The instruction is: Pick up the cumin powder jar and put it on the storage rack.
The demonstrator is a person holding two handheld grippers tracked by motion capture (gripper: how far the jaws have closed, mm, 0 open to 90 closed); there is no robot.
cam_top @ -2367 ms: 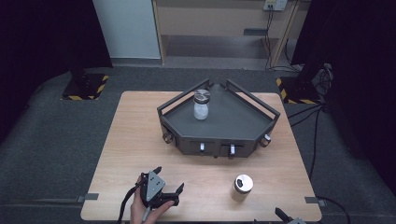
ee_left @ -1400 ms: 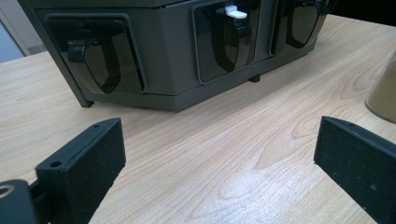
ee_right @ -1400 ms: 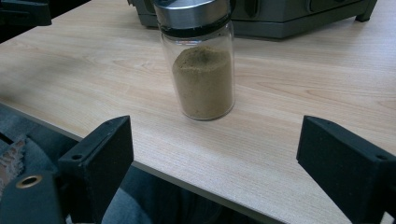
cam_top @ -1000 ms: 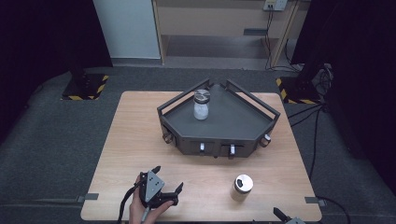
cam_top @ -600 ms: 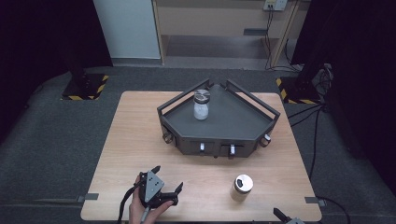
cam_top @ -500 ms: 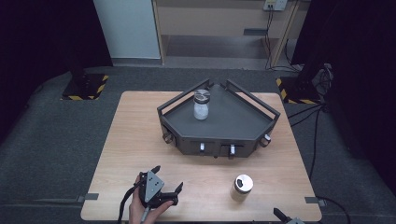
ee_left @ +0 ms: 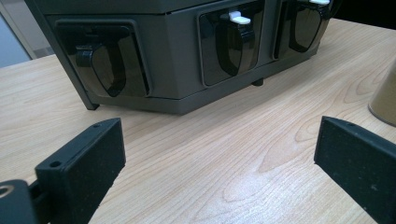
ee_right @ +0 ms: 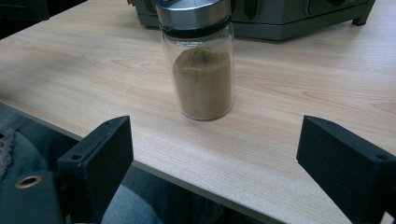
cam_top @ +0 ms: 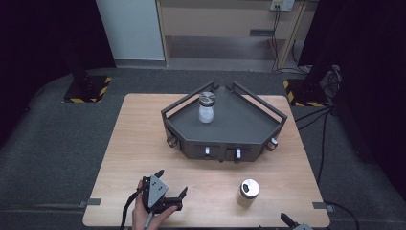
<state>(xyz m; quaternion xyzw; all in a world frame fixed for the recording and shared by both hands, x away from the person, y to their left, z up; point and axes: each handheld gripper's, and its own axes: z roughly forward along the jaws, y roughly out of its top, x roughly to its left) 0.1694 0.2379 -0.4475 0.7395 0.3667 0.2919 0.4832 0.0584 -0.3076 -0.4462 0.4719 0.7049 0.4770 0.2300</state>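
Observation:
A glass jar of brown powder [ee_right: 201, 60] with a metal lid stands near the table's front edge, also seen from above as the brown jar [cam_top: 249, 192]. My right gripper [ee_right: 215, 154] is open just off the table edge, its jaws wide on either side of that jar and short of it. A second jar with white contents [cam_top: 206, 109] stands upright on the dark grey rack [cam_top: 239, 125]. A hand holds my left gripper [cam_top: 172, 182] open and empty low over the front left of the table, facing the rack's front [ee_left: 177, 70].
The rack's front face has dark recessed pockets with white tabs [ee_left: 240, 17] and knobs at its corners [cam_top: 171, 141]. The brown jar's side [ee_left: 385, 98] shows at the right edge of the left gripper view. Bare wooden tabletop [cam_top: 139, 139] lies left of the rack.

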